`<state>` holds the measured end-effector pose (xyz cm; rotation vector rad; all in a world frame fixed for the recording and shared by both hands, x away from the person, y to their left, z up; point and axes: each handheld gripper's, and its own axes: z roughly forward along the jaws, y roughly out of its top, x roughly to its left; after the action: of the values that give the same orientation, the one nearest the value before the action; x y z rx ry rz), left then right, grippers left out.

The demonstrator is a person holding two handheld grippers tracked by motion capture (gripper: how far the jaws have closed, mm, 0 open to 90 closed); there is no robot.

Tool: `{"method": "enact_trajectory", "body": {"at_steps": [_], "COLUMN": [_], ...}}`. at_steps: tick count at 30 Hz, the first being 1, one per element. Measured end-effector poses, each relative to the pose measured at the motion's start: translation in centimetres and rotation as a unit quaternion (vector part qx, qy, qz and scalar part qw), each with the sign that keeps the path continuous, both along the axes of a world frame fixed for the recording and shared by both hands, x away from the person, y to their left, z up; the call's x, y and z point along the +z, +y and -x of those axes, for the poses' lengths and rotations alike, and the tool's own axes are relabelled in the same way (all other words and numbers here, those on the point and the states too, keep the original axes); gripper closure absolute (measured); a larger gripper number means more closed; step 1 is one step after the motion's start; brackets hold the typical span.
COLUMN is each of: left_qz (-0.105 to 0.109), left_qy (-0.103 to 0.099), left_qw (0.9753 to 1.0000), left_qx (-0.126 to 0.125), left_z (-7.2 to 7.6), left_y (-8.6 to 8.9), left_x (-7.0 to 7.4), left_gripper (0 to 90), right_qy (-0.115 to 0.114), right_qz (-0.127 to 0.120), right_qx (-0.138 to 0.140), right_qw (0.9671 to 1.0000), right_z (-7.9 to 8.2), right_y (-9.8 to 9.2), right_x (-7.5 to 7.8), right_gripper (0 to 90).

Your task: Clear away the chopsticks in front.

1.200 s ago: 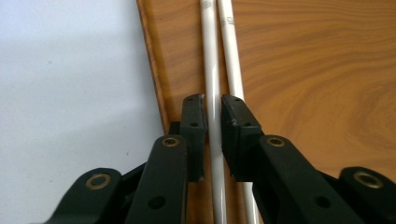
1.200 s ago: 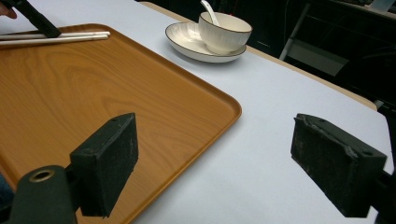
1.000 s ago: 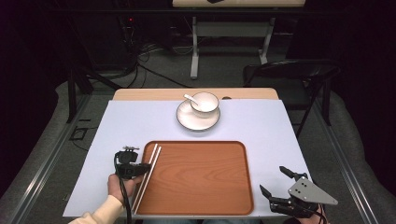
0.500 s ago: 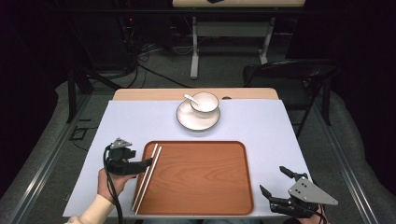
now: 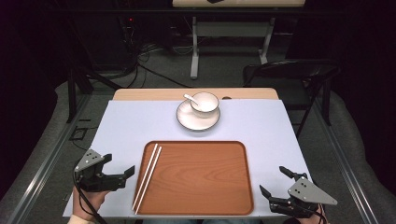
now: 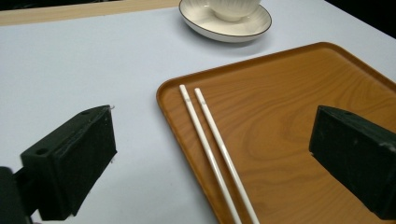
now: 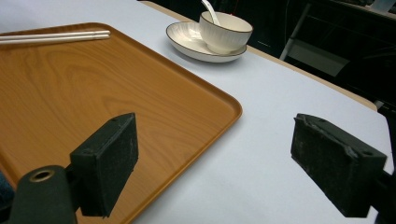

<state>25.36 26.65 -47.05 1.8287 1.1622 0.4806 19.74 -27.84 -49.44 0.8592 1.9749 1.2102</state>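
Observation:
A wooden tray [image 5: 201,182] lies at the near middle of the white table. Two white chopsticks [image 5: 147,176] rest side by side along its left edge. My left gripper [image 5: 120,164] hovers just left of the tray, open and holding nothing. In the left gripper view the chopsticks [image 6: 210,140] run between its wide-apart jaws. My right gripper [image 5: 272,180] is open at the tray's near right corner, with the tray [image 7: 93,84] and bare table between its jaws. A white bowl [image 5: 204,103] with a spoon [image 5: 189,98] sits on a saucer [image 5: 198,119] beyond the tray.
The white cover [image 5: 135,126] spreads over the table, with a wooden strip [image 5: 149,94] at the far edge. A dark folding chair [image 5: 289,72] stands at the back right. Cables [image 5: 140,60] and a table frame [image 5: 229,37] lie on the floor behind.
My left gripper has drawn back to the left, off the tray and away from the chopsticks, which stay put. The right gripper has not moved.

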Motion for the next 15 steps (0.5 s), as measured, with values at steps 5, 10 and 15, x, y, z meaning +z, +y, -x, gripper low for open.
{"method": "enact_trajectory", "body": {"at_steps": [5,10,15], "left_qz": [0.002,0.015,0.006], "left_qy": [-0.013,-0.018,-0.017], "left_qw": [0.9999,0.9996,0.9995], "left_qx": [0.005,0.018,0.024], "left_z": [1.3,2.2,2.6], "left_y": [0.9,1.8,2.2], "left_x": [-0.5,-1.6,-2.4], "left_gripper": [0.1,0.1,0.1], "right_qy": [0.0,0.0,0.0], "right_qz": [0.0,0.0,0.0], "right_qx": [0.0,-0.001,-0.002], "right_qw": [1.0,1.0,1.0], "right_z": [0.0,0.0,0.0], "right_y": [0.0,0.0,0.0], "right_x": [0.0,0.0,0.0], "right_gripper": [14.3,14.3,14.3]}}
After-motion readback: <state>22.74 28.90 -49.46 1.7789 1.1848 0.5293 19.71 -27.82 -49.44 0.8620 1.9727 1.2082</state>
